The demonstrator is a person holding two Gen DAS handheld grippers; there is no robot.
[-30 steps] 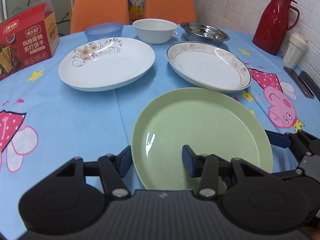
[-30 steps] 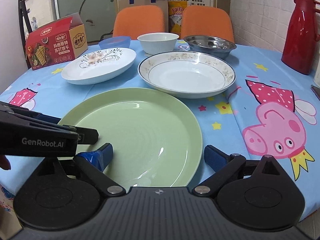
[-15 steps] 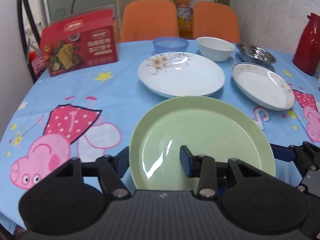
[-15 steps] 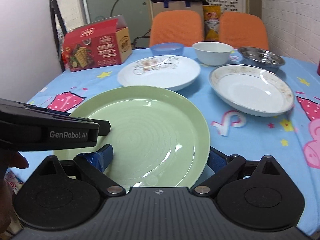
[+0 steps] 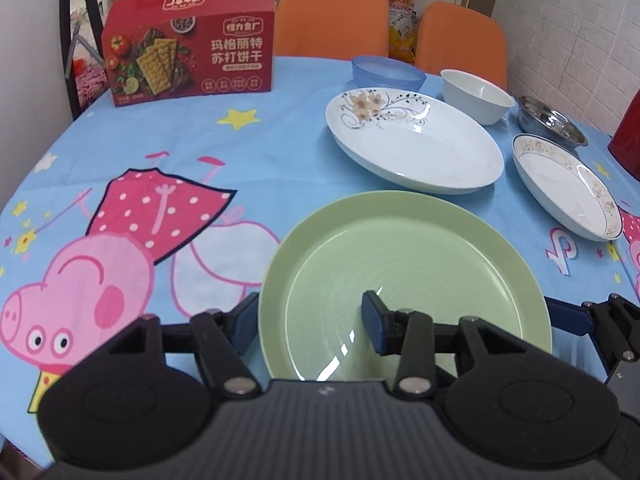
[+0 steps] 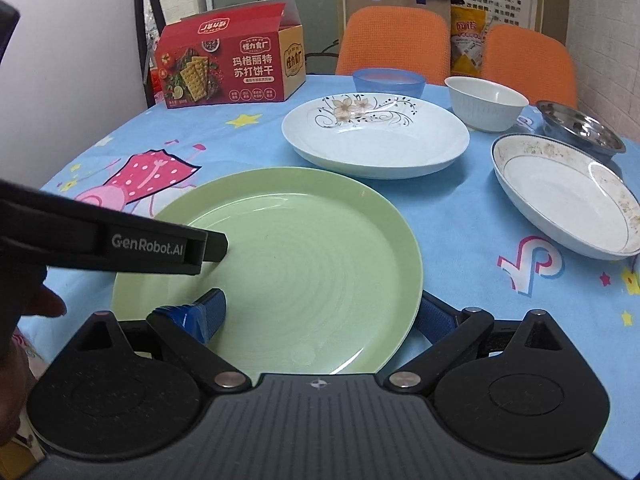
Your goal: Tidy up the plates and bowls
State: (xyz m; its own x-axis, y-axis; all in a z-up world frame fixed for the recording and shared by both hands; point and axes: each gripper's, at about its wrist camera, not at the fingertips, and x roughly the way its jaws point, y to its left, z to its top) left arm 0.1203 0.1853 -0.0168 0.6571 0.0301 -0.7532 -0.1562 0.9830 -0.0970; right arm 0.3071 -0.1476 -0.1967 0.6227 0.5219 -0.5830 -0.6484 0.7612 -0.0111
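Near the desk (image 5: 168,152) edge, in front of the flowered plate (image 5: 412,144): green plate (image 5: 404,276) lying flat. Left claw (image 5: 308,316) straddling its left rim, jaws opening, pads off the plate. Right claw (image 6: 324,312) straddling its right rim, jaws likewise opening, gripping nothing.

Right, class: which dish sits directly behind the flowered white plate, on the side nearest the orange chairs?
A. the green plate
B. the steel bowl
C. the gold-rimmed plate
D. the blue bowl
D: the blue bowl stands just beyond the flowered white plate, in front of the orange chairs; the steel bowl and gold-rimmed plate lie off to its right, and the green plate is nearer the camera.
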